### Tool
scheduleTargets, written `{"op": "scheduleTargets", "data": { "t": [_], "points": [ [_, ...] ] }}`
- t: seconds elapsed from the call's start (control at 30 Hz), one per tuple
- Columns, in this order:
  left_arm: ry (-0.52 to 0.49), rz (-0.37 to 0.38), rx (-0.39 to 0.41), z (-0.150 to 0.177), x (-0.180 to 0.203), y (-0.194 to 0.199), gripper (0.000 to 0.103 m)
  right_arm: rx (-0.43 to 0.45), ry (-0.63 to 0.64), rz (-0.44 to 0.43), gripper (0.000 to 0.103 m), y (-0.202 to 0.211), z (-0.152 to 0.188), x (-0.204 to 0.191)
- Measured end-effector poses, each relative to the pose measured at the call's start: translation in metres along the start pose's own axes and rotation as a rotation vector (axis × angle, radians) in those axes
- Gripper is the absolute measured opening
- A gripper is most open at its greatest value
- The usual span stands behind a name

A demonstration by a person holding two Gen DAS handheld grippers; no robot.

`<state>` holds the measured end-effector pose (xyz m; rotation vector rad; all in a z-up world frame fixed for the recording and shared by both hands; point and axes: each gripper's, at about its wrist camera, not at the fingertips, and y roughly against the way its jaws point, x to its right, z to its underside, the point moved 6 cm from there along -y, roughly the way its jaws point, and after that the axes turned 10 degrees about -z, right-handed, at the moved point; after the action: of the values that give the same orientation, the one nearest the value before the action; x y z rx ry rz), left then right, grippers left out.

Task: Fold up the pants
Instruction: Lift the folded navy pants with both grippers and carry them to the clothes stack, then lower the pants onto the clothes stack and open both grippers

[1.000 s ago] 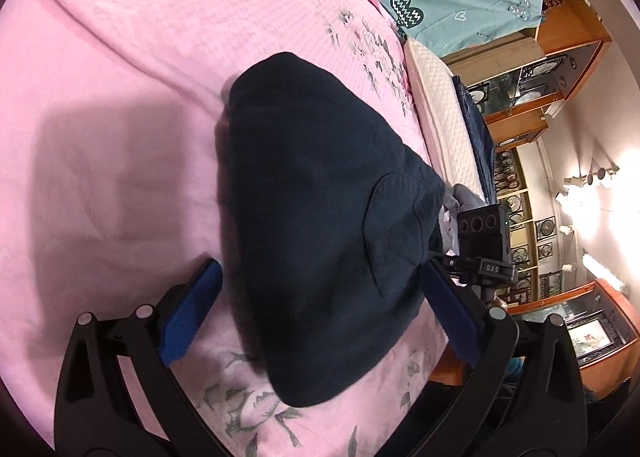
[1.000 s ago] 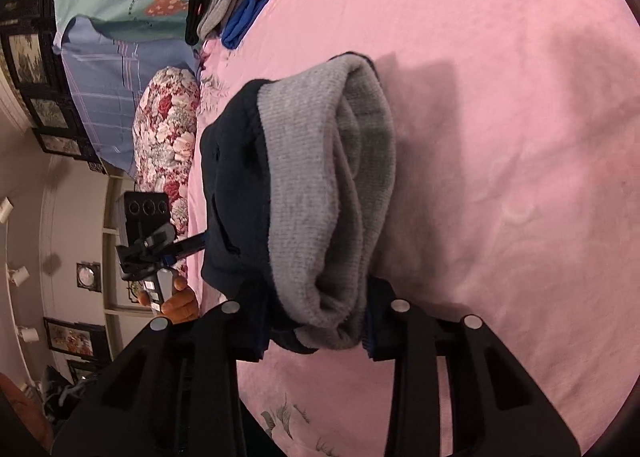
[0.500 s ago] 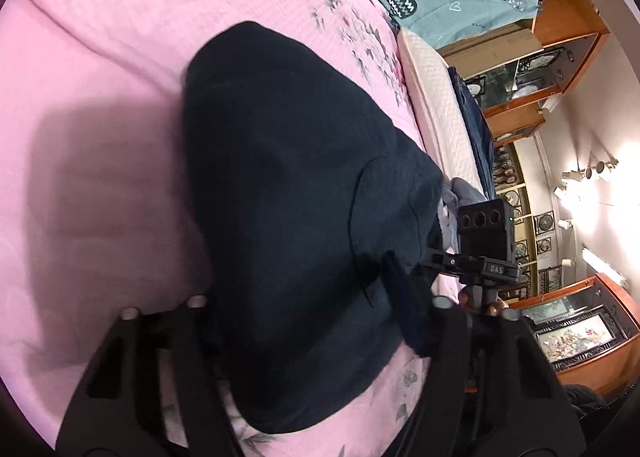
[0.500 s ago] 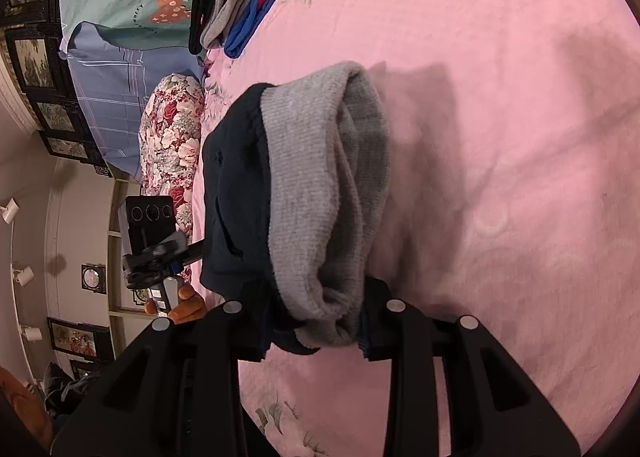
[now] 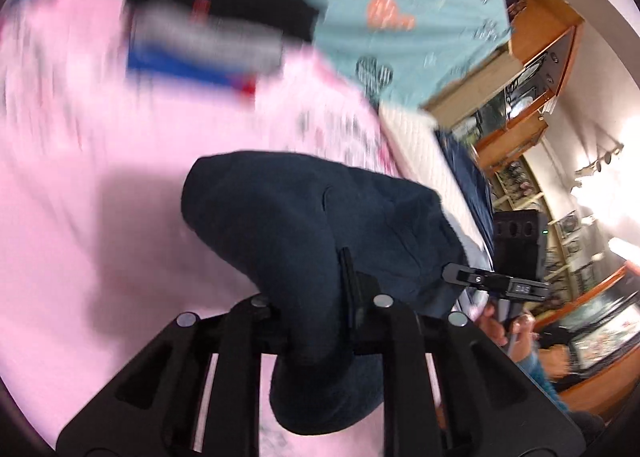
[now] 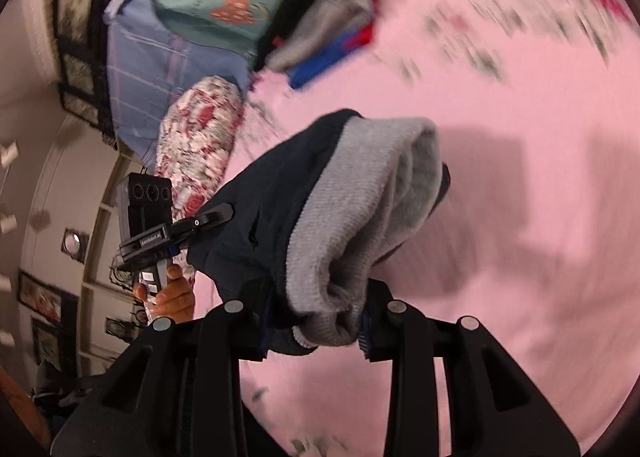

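While lifted, pants (image 5: pixel 320 225) between both grippers

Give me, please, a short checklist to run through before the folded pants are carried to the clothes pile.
1. Left gripper shut on pants: ok, cloth bunched between the jaws.
2. Right gripper shut on pants, at the grey waistband: ok.
3. Fold holding together: ok, one compact bundle.
4. Pants lifted off the pink bedspread: cannot tell, view blurred.
5. Clothes pile in sight ahead: ok, though blurred.
6. Room on the pile: cannot tell.
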<state>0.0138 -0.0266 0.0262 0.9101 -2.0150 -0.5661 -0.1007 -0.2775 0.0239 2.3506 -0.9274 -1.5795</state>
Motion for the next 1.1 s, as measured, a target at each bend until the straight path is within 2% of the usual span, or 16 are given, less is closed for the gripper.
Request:
{"op": "scheduleTargets", "data": {
  "t": [0.17,0.23,0.3,0.4,0.47,0.5,0.53,0.57,0.6,0.63,0.7,0.83,0.9,1.0,1.07,1.1],
  "points": [
    [-0.102,-0.156,0.190,-0.146,0.007,0.040,0.017,0.098,0.193,0.020,0.033,-0.016,-0.138,-0.054],
    [-0.110,-0.206,0.238,-0.197,0.001,0.040,0.017,0.155,0.245,0.043,0.033,-0.030,-0.203,-0.068],
    [-0.109,-0.267,0.272,-0.246,-0.017,0.026,0.019,0.181,0.266,0.066,0.033,-0.051,-0.253,-0.068],
    [-0.037,-0.300,0.232,-0.290,-0.065,-0.024,0.022,0.207,0.242,0.118,0.033,-0.089,-0.308,-0.045],
    [0.015,-0.359,0.164,-0.299,-0.104,-0.070,0.026,0.205,0.207,0.180,0.033,-0.118,-0.329,-0.017],
    [0.055,-0.390,0.114,-0.297,-0.126,-0.097,0.034,0.173,0.170,0.236,0.034,-0.139,-0.336,0.007],
    [0.074,-0.405,0.107,-0.291,-0.140,-0.112,0.057,0.146,0.140,0.311,0.038,-0.158,-0.338,0.030],
    [0.092,-0.428,0.143,-0.289,-0.149,-0.115,0.073,0.140,0.124,0.385,0.041,-0.172,-0.338,0.051],
    [0.113,-0.434,0.183,-0.289,-0.155,-0.114,0.089,0.149,0.124,0.401,0.049,-0.179,-0.336,0.061],
    [0.139,-0.398,0.199,-0.287,-0.161,-0.113,0.091,0.184,0.135,0.378,0.053,-0.181,-0.335,0.067],
    [0.156,-0.371,0.188,-0.285,-0.164,-0.112,0.092,0.206,0.122,0.327,0.054,-0.177,-0.336,0.072],
    [0.149,-0.439,0.194,-0.282,-0.153,-0.086,0.093,0.153,0.099,0.317,0.057,-0.165,-0.337,0.063],
    [0.115,-0.464,0.215,-0.277,-0.131,-0.058,0.093,0.173,0.103,0.378,0.067,-0.140,-0.335,0.045],
    [-0.005,-0.596,0.284,-0.252,-0.091,-0.013,0.095,0.263,0.183,0.442,0.076,-0.092,-0.319,0.005],
    [-0.070,-0.659,0.340,-0.223,-0.062,0.014,0.100,0.283,0.289,0.517,0.083,-0.063,-0.291,-0.024],
    [-0.102,-0.683,0.372,-0.202,-0.046,0.026,0.101,0.300,0.348,0.557,0.093,-0.053,-0.274,-0.037]
  ]
}}
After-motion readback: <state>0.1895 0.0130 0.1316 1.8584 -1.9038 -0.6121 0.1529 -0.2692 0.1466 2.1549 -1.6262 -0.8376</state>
